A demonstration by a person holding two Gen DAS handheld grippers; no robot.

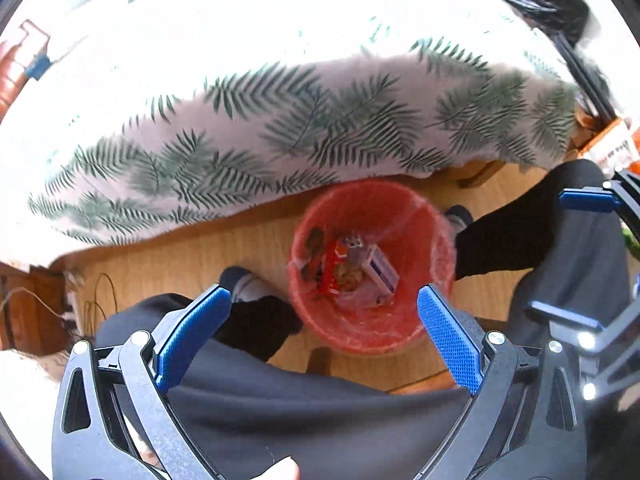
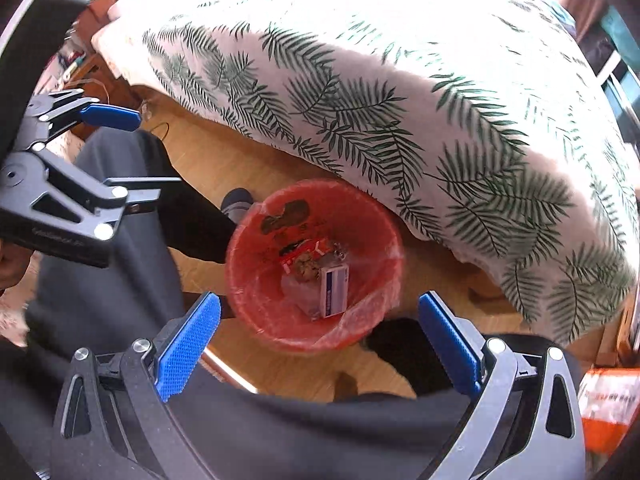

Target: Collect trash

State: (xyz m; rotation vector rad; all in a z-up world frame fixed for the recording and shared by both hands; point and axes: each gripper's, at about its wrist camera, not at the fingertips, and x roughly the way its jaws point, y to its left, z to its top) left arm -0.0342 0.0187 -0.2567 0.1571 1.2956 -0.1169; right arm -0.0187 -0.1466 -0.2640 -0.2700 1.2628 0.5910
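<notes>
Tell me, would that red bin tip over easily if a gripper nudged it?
Probably yes. The red bin looks like thin plastic holding only light scraps, such as a small white box, so it is likely light. It stands free on smooth wooden floor, so it might slide first.

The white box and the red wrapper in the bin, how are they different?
The white box is white with a blue stripe; the red wrapper is red with white print. The white box keeps a stiff, straight-edged shape, while the red wrapper looks flat and crumpled. The white box lies on top in full view; the red wrapper is partly covered. Both rest inside the red bin.
</notes>
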